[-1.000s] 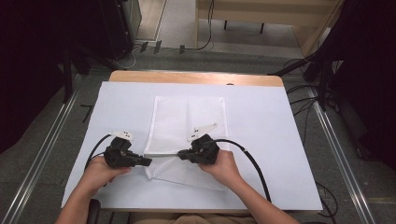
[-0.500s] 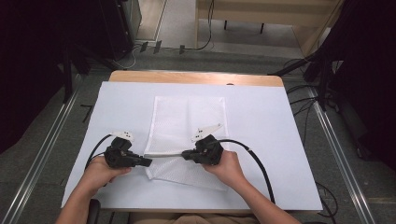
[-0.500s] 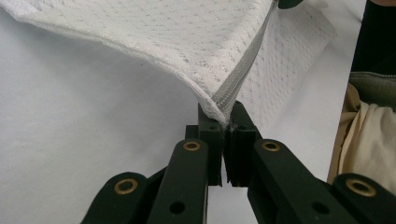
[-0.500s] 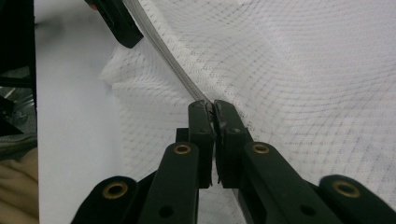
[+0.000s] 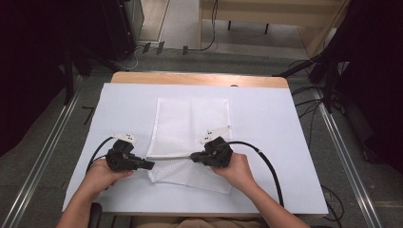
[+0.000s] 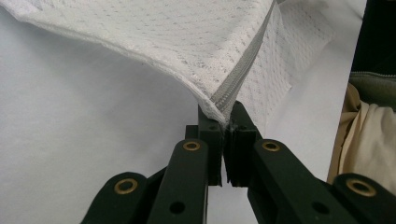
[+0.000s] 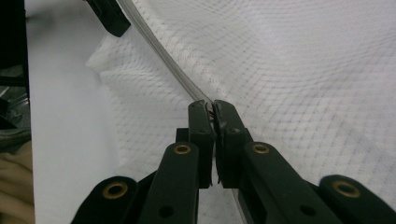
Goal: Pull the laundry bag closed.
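Both tools pinch a white mesh bag's zipper edge.

The mesh bag (image 5: 190, 137) lies mid-tabletop (image 5: 285, 142); left tool (image 5: 151, 165) clamps its zipper (image 6: 240, 74) at 7 o'clock, right tool (image 5: 193, 157) grips the zipper toward 6 o'clock.

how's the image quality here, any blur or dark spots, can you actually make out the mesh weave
High view: table evenly lit, surroundings nearly black, mesh bag weave too fine to resolve. Left gripper view: weave and zipper sharp near the jaws, softer toward the top left. Right gripper view: grid pattern clear, far edges slightly soft, left margin dark.
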The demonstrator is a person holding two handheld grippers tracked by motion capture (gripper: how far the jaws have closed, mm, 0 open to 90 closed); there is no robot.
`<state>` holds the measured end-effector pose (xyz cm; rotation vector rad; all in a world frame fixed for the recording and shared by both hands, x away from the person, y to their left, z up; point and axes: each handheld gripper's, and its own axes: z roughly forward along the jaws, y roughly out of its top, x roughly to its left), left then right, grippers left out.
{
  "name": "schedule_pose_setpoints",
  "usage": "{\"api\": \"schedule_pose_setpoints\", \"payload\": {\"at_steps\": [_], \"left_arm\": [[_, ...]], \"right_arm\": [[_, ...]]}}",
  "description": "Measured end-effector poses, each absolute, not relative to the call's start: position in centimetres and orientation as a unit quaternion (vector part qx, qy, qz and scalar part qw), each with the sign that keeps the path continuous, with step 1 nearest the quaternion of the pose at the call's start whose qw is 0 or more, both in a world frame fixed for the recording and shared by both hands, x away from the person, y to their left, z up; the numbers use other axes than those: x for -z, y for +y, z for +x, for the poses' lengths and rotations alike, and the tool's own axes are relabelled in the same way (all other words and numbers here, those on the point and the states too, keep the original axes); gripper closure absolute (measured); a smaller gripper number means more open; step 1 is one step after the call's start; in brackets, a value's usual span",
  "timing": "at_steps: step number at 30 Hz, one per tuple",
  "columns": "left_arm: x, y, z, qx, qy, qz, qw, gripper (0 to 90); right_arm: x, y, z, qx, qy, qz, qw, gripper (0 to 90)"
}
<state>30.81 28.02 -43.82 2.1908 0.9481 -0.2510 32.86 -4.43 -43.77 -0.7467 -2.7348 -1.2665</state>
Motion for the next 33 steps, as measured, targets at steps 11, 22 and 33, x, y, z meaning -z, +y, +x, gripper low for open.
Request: {"api": "schedule_pose_setpoints", "payload": {"at_steps": [11, 22, 33], "left_arm": [[43.8, 28.1, 30.8, 0.094, 0.371, 0.850, 0.362, 87.8], [43.7, 28.0, 30.7, 0.096, 0.369, 0.850, 0.363, 87.7], [43.7, 28.1, 30.7, 0.096, 0.368, 0.853, 0.358, 87.7]], "right_arm": [[44.1, -5.1, 32.6, 0.400, -0.884, -0.243, 0.018, 88.0], [43.9, -6.2, 32.5, 0.402, -0.881, -0.249, 0.018, 88.0], [43.9, -6.6, 32.3, 0.402, -0.881, -0.250, 0.015, 88.0]]}}
